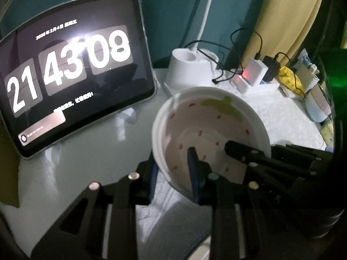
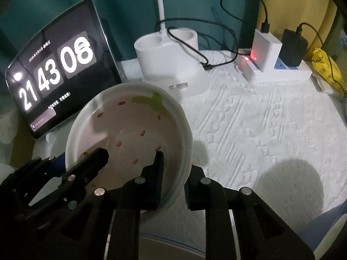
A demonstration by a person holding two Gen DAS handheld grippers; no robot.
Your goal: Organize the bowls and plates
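Observation:
A white bowl with a pink strawberry pattern (image 1: pixel 208 125) (image 2: pixel 130 125) hangs tilted above the white cloth, held by both grippers. My left gripper (image 1: pixel 173 177) is shut on its near-left rim, one blue-padded finger inside the bowl and the other outside. In the right wrist view, my right gripper (image 2: pixel 173 186) is shut on the bowl's right rim in the same way. Each gripper also shows in the other's view: the right gripper (image 1: pixel 264 151) at the bowl's right edge, the left gripper (image 2: pixel 69 164) at its left edge.
A tablet showing a clock (image 1: pixel 69 69) leans at the back left. Behind the bowl stand a white lamp base (image 2: pixel 171 62), a power strip with chargers and cables (image 2: pixel 279 65), and a yellow bag (image 2: pixel 325 69). A round blue-edged rim (image 2: pixel 173 238) lies below my right gripper.

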